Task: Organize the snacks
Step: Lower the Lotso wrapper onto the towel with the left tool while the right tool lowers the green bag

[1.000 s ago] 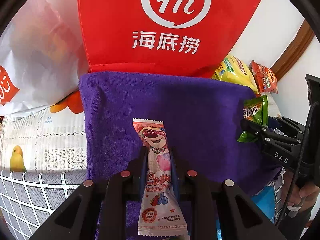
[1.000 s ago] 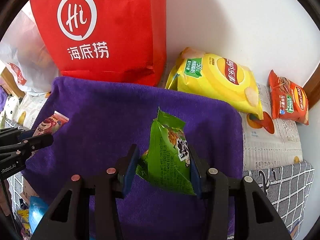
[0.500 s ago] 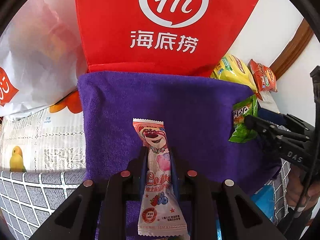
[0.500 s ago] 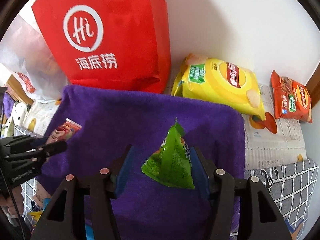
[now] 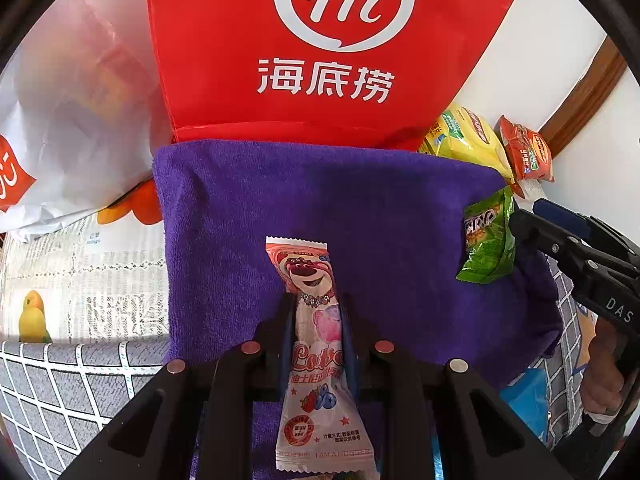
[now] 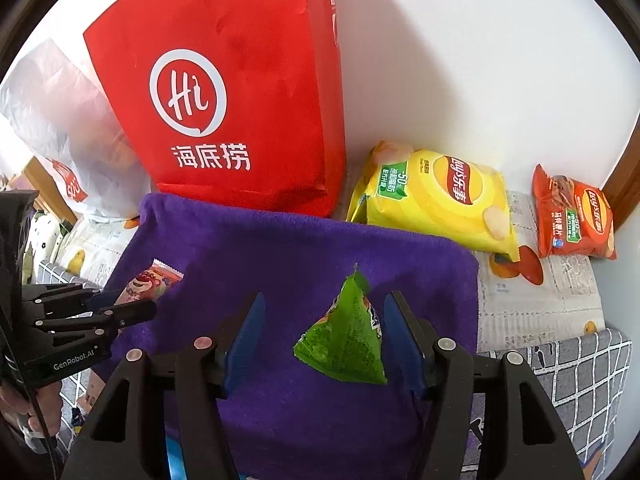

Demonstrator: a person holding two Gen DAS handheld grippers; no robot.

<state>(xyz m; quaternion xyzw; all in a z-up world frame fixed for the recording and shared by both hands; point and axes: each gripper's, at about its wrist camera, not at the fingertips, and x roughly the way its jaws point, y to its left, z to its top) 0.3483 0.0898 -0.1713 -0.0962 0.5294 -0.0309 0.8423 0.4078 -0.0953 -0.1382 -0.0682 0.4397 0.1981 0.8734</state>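
Down at the bottom middle of the left wrist view, the left gripper (image 5: 314, 332) is clamped tight on the pink packet (image 5: 316, 360), which sticks up between the fingers over the purple towel (image 5: 280, 220). A red bag (image 5: 320, 40) fills the top of the frame, a white bag (image 5: 72, 120) sits upper left. At the right edge the right gripper (image 5: 532, 228) shows from the side, with the green packet (image 5: 486, 240) right by its tips.

Right wrist view: the green packet (image 6: 346, 340) sits lower centre on the towel (image 6: 300, 248), tipped up on one corner, and the right gripper (image 6: 324, 336) has its jaws opening. The blue pads (image 6: 246, 340) are clear on the left; on the right one I can't quite tell if it's still brushing the packet. So it looks like a drop-off in progress. Yellow chips (image 6: 436, 200) and red chips (image 6: 576, 216) lie beyond the towel at right, by the wall. The left gripper (image 6: 132, 308) pokes in at mid left with the pink packet (image 6: 154, 282).

Tip for this step: let the jaws go fully wide before pulling away, then back off straight so a pad doesn't drag the green packet along. After that I'd set the pink one down beside it, not on top.
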